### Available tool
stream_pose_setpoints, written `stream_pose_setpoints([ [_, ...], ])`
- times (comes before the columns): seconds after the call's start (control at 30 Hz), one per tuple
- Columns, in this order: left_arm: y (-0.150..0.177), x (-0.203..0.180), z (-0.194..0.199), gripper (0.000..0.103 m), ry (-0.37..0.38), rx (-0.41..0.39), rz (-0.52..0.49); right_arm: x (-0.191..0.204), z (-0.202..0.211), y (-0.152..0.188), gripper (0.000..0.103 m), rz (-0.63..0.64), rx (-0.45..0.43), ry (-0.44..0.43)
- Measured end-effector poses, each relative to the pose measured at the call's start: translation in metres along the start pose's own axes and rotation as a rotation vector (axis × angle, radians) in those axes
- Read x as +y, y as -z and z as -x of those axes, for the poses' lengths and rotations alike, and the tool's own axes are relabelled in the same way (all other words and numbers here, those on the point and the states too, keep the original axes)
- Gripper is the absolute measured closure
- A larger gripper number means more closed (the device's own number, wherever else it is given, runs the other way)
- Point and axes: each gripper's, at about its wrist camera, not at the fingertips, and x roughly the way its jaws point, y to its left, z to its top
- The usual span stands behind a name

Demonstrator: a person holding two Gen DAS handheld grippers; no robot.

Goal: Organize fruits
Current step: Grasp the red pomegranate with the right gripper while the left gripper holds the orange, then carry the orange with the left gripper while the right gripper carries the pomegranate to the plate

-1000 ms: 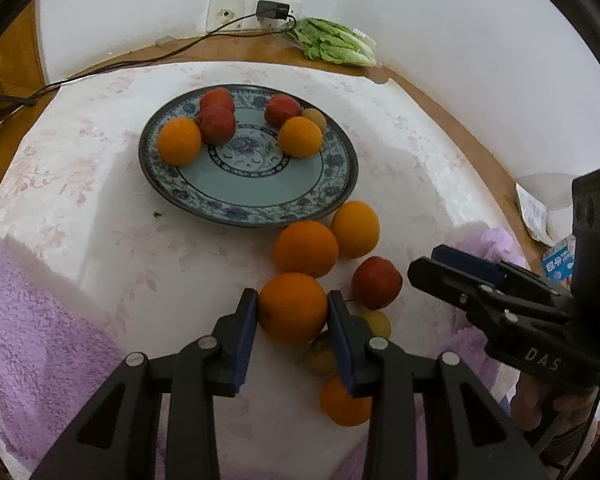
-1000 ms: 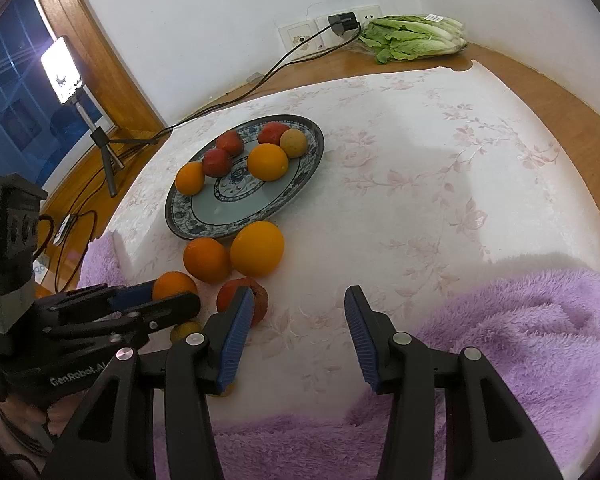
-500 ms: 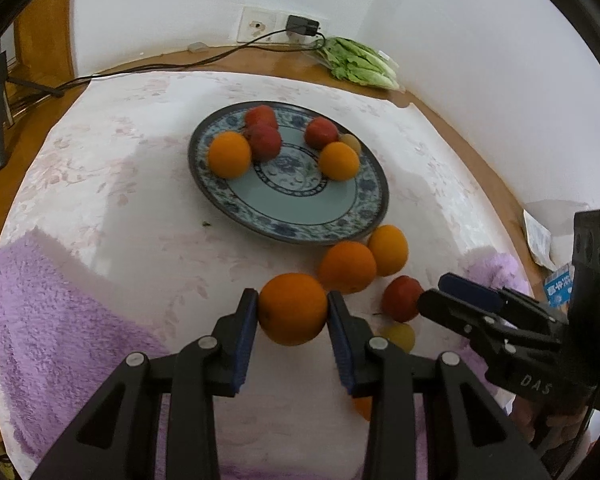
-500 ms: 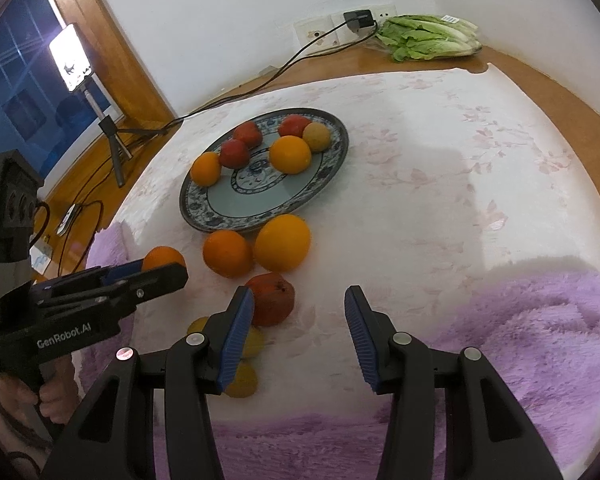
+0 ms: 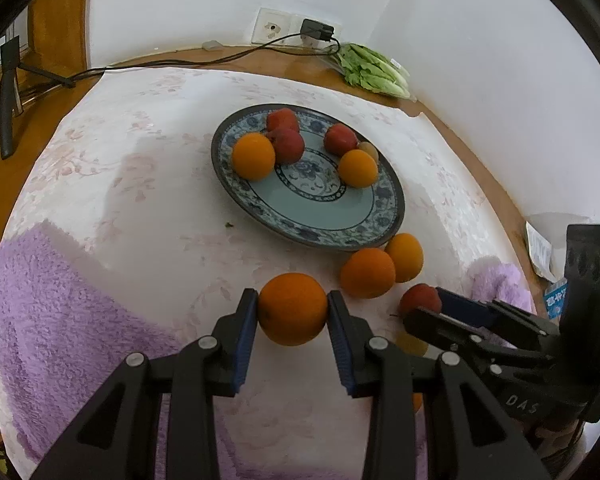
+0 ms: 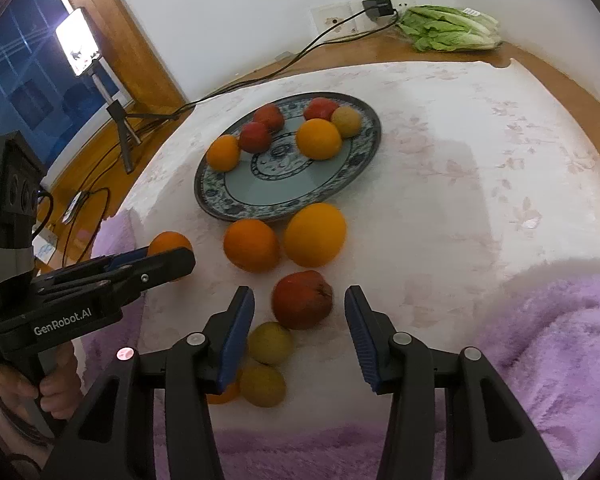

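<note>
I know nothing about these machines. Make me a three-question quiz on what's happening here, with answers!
1. True or false: the left gripper is shut on an orange.
2. Which fruit sits between the open fingers of the right gripper? A) a lettuce B) a red apple C) a lemon
3. Fill in: the plate now holds ___ pieces of fruit.

Key
1. True: both blue pads press the orange's sides.
2. B: the red apple lies on the cloth between the fingers, not yet gripped.
3. Six: two oranges, three red fruits and one small yellowish fruit.
</note>
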Motion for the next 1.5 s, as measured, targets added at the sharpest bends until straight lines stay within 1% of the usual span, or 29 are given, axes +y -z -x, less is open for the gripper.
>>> stream_pose_setpoints([
  [0.1,-0.001,0.001,0.001,0.067,0.000,-0.003,0.004,0.004,-0.004,0.000,0.056,0.010,0.006,-0.008],
  [0.17,-0.001,0.002,0.001,0.067,-0.001,-0.006,0.007,0.005,-0.005,0.001,0.061,0.014,0.007,-0.006],
  [0.23,-0.001,0.003,0.001,0.067,-0.001,-0.007,0.009,0.005,-0.006,0.001,0.069,0.014,0.005,0.000],
  [0.47,-0.003,0.003,0.005,0.067,-0.006,-0.021,0.015,0.003,-0.003,0.002,0.070,0.016,0.001,-0.005],
  [1.0,-0.019,-0.002,0.014,0.067,-0.021,-0.059,-0.013,0.007,0.021,-0.007,0.070,0.051,-0.052,-0.003],
  [1.5,-0.045,-0.005,-0.005,0.067,-0.042,-0.052,-0.027,0.001,0.025,-0.031,0.070,0.078,-0.081,0.020],
])
